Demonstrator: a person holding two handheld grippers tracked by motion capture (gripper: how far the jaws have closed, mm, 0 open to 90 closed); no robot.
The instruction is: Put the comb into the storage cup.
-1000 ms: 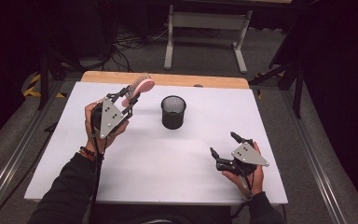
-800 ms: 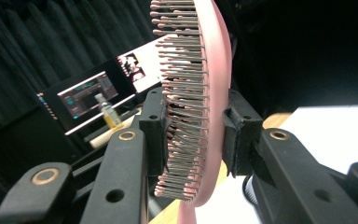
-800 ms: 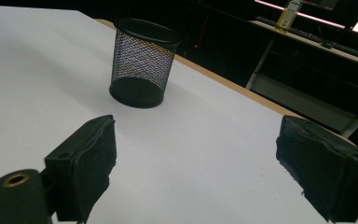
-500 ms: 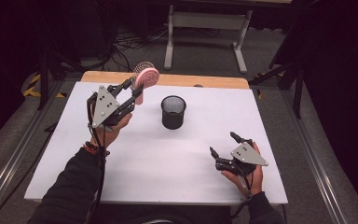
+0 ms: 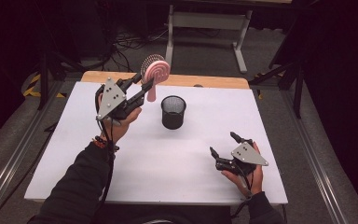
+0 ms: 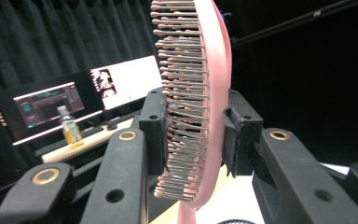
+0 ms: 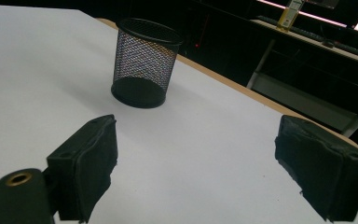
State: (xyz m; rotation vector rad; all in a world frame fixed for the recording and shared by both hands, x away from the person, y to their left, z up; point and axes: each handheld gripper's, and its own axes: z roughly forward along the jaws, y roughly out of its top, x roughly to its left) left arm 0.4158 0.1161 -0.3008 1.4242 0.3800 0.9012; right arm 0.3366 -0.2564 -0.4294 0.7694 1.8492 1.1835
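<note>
A pink hairbrush (image 5: 154, 71) with metal bristles is held up in the air by my left gripper (image 5: 141, 87), shut on its head, handle pointing down. It hangs left of and above the black mesh cup (image 5: 173, 112) standing mid-table. In the left gripper view the brush (image 6: 200, 93) is clamped between both pads, bristles facing left. My right gripper (image 5: 224, 145) rests open low over the table at the front right, nothing between its fingers. In the right gripper view the mesh cup (image 7: 144, 63) stands upright and empty ahead of the open gripper (image 7: 200, 172).
The white table top (image 5: 168, 172) has a wooden strip (image 5: 205, 81) along its far edge. Beyond it are a white stand (image 5: 209, 23) and floor cables. Monitors (image 6: 46, 107) and a bottle (image 6: 70, 128) sit on a desk in the background.
My left gripper has lifted the hairbrush and swung it upright, moving it rightward toward the mesh cup. The right gripper has stayed put.
</note>
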